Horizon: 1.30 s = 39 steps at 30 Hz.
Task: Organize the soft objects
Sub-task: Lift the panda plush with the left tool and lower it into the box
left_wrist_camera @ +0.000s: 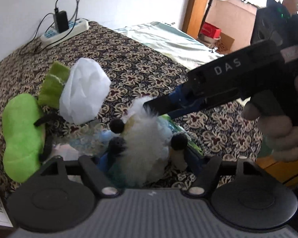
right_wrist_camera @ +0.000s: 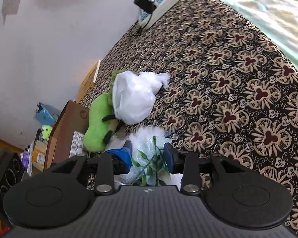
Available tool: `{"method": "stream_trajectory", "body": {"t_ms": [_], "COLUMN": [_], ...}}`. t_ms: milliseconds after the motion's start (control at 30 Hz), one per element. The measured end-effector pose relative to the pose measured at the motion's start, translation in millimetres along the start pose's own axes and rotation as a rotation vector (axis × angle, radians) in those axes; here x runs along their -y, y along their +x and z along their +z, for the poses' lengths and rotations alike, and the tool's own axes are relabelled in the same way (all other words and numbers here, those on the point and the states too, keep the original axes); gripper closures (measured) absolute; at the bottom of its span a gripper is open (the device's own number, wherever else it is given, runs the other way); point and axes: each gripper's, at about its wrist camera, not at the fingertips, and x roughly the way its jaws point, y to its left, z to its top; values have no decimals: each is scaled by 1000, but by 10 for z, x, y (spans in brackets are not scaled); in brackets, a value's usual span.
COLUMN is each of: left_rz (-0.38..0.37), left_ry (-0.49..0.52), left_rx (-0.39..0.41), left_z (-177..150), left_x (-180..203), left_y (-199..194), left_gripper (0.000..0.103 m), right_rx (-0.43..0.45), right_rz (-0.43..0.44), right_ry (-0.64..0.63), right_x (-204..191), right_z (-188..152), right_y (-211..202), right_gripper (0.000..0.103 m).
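A: Item one, far left: green plush toy (left_wrist_camera: 19, 134), lying on the patterned bedspread (left_wrist_camera: 141, 63) at its edge, beside a cardboard box (right_wrist_camera: 69, 130).

B: Risk?

A: It sits at the brink. A nudge from the left gripper (left_wrist_camera: 149, 156) working next to it could probably tip it off the bed.

B: Item two?

A: White plastic bag (left_wrist_camera: 85, 91), puffed up, resting against the green plush toy and a green knitted piece (left_wrist_camera: 53, 83). Light and loose; any brush would likely shift it.

B: Item three, centre?

A: White fluffy toy (left_wrist_camera: 145, 138) with black pompoms, lying on the bedspread over crinkled plastic wrap (right_wrist_camera: 147, 146) and an artificial leafy sprig (right_wrist_camera: 151, 162). The left gripper's jaws stand spread either side of it, pads not pressing.

B: And from the right?

A: The right gripper (left_wrist_camera: 159, 107) reaches in, a hand (left_wrist_camera: 276, 130) on its handle. In the left view its tip is at the fur. In its own view its jaws are part-spread with the wrap and sprig between them; whether they pinch, I cannot tell.

B: Hazard there?

A: Two. Fur compresses, so a shallow closure may catch only fluff and slip. And both tools crowd one toy, so the wrap or sprig could be lifted by mistake.
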Motion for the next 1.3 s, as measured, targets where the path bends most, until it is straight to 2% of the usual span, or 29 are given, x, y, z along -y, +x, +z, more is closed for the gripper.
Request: {"method": "stream_trajectory", "body": {"t_ms": [100,233,300,433,533,733,900,1067,1200,1300], "left_rz": [-9,-42,-74,-79,-95,-120,-95,-40,42,119], "left_ry": [-20,-49,-54,-7,-7,-35,-69,-129,-177,-212], "left_rx": [8,20,28,32,54,160,293,430,517,549], "left_z": [25,55,82,85,102,256,377,380,270,104], "left_x": [-19,-16,-19,82,76,-11,-162,-445,-747,-996], "left_y": [-2,-52,-72,-56,-112,-442,-883,-1420,-1839,-2116], "left_gripper": [35,47,50,50,50,50,50,50,50,51], "right_rx": [5,17,14,35,67,156,231,268,260,229], "right_rz": [2,-1,-23,-70,-75,-60,-15,68,159,221], "right_ry": [33,-1,-47,-113,-99,-177,-278,-394,-472,-519], "right_x": [32,-43,-101,-172,-168,-436,-836,-1336,-1772,-2093], "right_z": [10,-25,-43,-105,-129,-61,137,350,461,466], "right_y": [25,-4,-17,-69,-151,-368,-477,-389,-133,160], "right_gripper": [84,83,85,87,90,91,91,91,91,91]}}
